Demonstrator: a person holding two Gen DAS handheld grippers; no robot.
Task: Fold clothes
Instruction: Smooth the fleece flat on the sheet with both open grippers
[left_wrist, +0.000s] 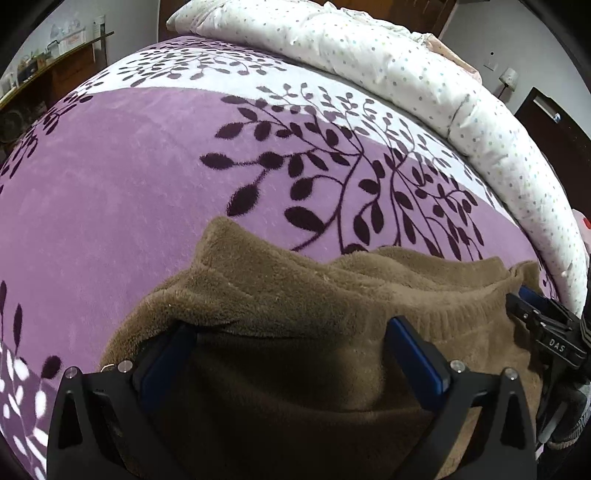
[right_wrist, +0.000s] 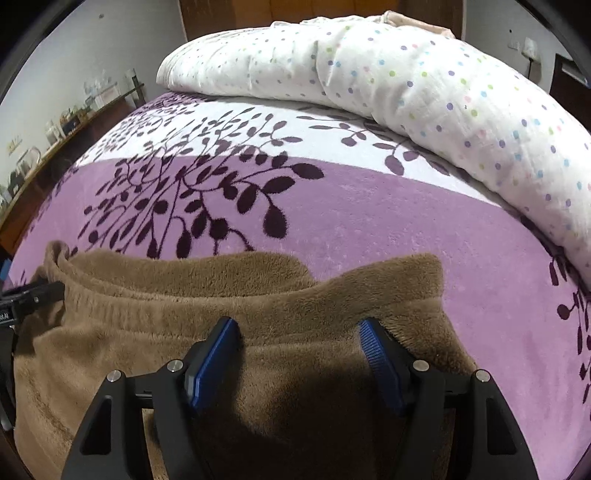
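Observation:
A brown fleece garment (left_wrist: 295, 295) lies on the purple bed blanket (left_wrist: 110, 184), its ribbed waistband (left_wrist: 461, 314) running across. My left gripper (left_wrist: 291, 328) is open, its blue-padded fingers spread wide over the garment; the left fingertip (left_wrist: 181, 339) sits under a raised fold. My right gripper (right_wrist: 297, 325) is also open, with both blue pads resting on the brown garment (right_wrist: 258, 288) just below the waistband (right_wrist: 147, 306). Each gripper shows in the other's view: the right gripper (left_wrist: 543, 325) at the garment's right end, the left gripper (right_wrist: 33, 291) at its left end.
A white polka-dot quilt (right_wrist: 406, 92) is rolled along the far and right side of the purple blanket (right_wrist: 406, 240) with its dark leaf pattern. A wooden shelf with jars (right_wrist: 55, 129) stands by the wall on the left. A dark cabinet (left_wrist: 554, 122) stands at the right.

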